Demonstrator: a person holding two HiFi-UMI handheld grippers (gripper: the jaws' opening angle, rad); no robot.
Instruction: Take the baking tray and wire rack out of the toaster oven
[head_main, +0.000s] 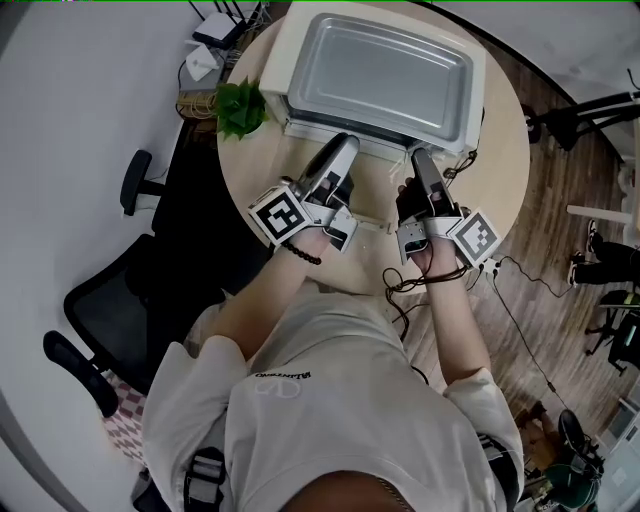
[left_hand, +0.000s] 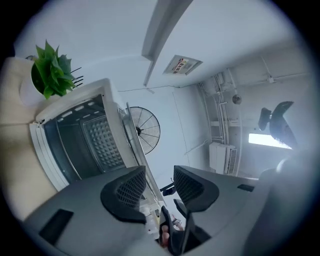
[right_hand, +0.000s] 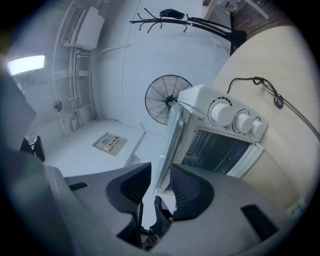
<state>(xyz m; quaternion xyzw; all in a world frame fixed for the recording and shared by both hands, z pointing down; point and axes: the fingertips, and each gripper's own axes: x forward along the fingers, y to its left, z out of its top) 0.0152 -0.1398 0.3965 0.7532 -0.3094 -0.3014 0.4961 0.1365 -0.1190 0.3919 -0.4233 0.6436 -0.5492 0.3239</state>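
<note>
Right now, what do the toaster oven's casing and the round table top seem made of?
Toaster oven casing: probably painted metal or plastic, with a smooth, even cream-white surface. Table top: wood or laminate, pale beige and matte; no grain is visible.

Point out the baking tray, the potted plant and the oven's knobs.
baking tray (head_main: 380, 80): head view, on its flat grey bottom.
potted plant (head_main: 240, 108): head view, on its green leaves.
oven's knobs (right_hand: 243, 121): right gripper view, on the face of the middle knob.
</note>
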